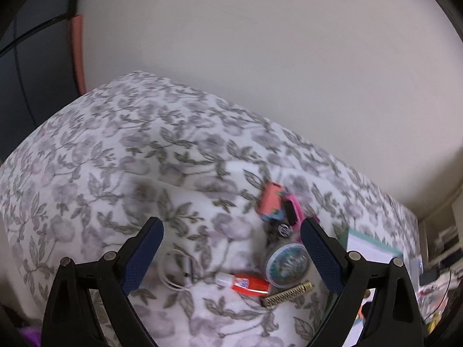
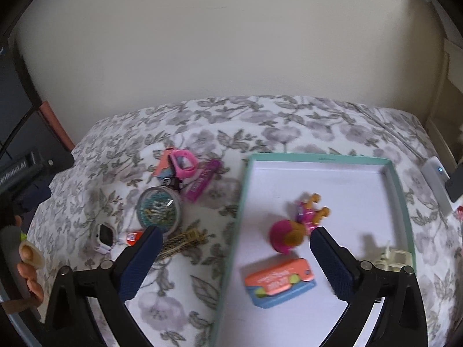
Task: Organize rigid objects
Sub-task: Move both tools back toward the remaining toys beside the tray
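- Right wrist view: right gripper (image 2: 234,248) was spread wide with nothing between its blue pads (image 2: 332,263), hovering over the near left edge of the tray (image 2: 318,158).
- Tray: teal rim, white floor, lying on the flowered bedspread (image 2: 260,115).
- Inside the tray, nearest the fingers: an orange and blue box (image 2: 279,283) lying flat; just beyond it a pink round toy (image 2: 286,235), touching a small pink doll (image 2: 311,211) with tan limbs. A whitish object (image 2: 395,258) sat in the near right corner; too blurred to identify.
- Left of the tray, on the bedspread: a gold comb (image 2: 182,241), a round tin (image 2: 159,211), a glue tube (image 2: 131,235) and a white watch (image 2: 104,237) in a loose cluster.
- Farther back: a purple bar (image 2: 202,183) and a pink watch (image 2: 183,163) on top of an orange case (image 2: 163,163).
- A hand (image 2: 29,260) was at the far left edge, gripping a dark handle.
- Left wrist view: left gripper (image 1: 231,256) was likewise wide open and empty, above the same cluster.
- Between its fingers lay the glue tube (image 1: 246,283), round tin (image 1: 288,264), gold comb (image 1: 286,293) and white watch (image 1: 176,269), all apart from the pads.
- Beyond them: the orange case (image 1: 270,201) with the pink watch (image 1: 293,209) touching it. A corner of the tray (image 1: 373,244) showed behind the right finger.
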The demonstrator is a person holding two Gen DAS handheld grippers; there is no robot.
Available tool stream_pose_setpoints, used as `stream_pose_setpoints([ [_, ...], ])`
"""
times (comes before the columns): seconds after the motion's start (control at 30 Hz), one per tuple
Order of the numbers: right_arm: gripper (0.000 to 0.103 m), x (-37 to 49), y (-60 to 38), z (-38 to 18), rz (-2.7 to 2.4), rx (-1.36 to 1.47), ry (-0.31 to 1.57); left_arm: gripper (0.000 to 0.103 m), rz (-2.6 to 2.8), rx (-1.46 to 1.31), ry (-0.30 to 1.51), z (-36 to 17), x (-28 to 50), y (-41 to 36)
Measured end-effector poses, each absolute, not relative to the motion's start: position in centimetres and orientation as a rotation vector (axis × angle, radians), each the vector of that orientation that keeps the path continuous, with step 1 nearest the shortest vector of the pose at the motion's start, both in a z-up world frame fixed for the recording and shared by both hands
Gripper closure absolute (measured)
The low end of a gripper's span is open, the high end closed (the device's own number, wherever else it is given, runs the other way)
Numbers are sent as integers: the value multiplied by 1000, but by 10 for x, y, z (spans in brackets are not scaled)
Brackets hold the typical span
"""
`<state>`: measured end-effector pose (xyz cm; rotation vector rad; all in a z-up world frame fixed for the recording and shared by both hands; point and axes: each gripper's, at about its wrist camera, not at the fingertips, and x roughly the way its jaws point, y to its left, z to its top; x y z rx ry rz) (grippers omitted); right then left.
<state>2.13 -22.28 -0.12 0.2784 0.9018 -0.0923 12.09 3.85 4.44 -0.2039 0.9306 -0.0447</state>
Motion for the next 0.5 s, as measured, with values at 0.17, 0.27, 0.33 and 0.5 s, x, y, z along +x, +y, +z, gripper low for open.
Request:
stream_pose_setpoints([
  [0.17, 0, 30, -205, -5, -69, 246, 930, 7, 24, -249, 932, 44, 126, 66],
  [0.27, 0, 37, -195, -10, -53, 246, 951, 7, 59, -241, 965, 34, 130, 72],
  [0.33, 0, 42, -188, -14, -43, 234, 968, 7, 77, -228, 1002, 23, 133, 73],
  [0.5, 0, 55, -169, -29, -30, 198, 1011, 7, 84, -189, 1130, -16, 142, 65],
])
